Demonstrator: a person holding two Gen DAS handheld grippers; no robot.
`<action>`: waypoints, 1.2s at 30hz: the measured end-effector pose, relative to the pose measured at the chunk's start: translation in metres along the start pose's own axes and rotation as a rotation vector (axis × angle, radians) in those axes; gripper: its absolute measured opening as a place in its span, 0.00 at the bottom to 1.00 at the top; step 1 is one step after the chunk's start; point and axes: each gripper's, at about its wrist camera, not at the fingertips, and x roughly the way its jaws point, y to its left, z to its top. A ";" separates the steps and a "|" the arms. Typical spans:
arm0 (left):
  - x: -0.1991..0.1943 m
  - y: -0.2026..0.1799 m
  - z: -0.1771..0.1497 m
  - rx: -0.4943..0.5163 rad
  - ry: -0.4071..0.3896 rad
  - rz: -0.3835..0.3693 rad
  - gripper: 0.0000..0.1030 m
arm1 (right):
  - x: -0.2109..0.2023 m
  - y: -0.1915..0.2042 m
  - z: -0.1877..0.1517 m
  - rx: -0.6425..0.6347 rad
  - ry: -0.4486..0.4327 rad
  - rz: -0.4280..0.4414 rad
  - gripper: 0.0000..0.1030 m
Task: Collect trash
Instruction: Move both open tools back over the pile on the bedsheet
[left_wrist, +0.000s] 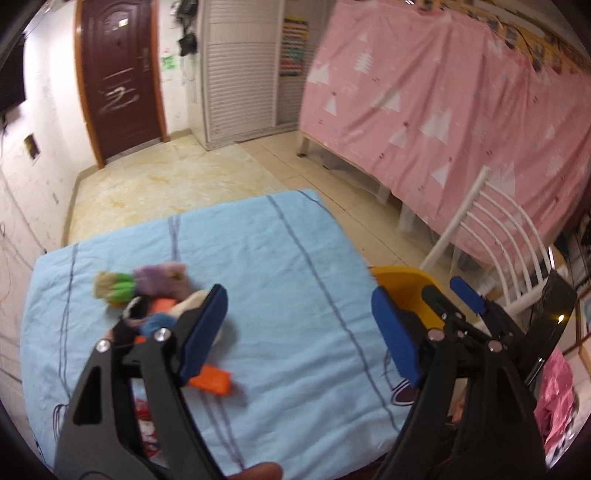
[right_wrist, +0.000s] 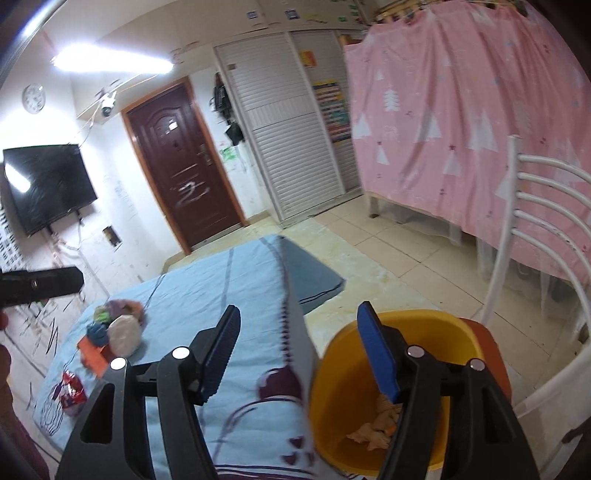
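Right wrist view: both the left hand-held gripper (left_wrist: 299, 325) and right hand-held gripper (right_wrist: 297, 350) are released, empty; approach the scrap pile (left_wrist: 147, 299) low, clamp one piece squarely, then carry it to the yellow bin (right_wrist: 461, 332).

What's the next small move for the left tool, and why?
Probably carry the left tool forward and to its left, down onto the trash pile on the blue sheet. Its jaws stand open with nothing between them, the pile is still on the bed, and the yellow bin already holds some scraps. The right tool, also open and empty, hangs at the bin.
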 end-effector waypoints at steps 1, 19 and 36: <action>-0.005 0.009 -0.002 -0.015 -0.006 0.007 0.75 | 0.003 0.007 0.000 -0.016 0.010 0.012 0.58; -0.030 0.137 -0.052 -0.178 0.010 0.113 0.80 | 0.042 0.125 -0.010 -0.224 0.118 0.165 0.62; -0.008 0.142 -0.109 -0.057 0.142 0.034 0.81 | 0.062 0.180 -0.025 -0.277 0.200 0.265 0.64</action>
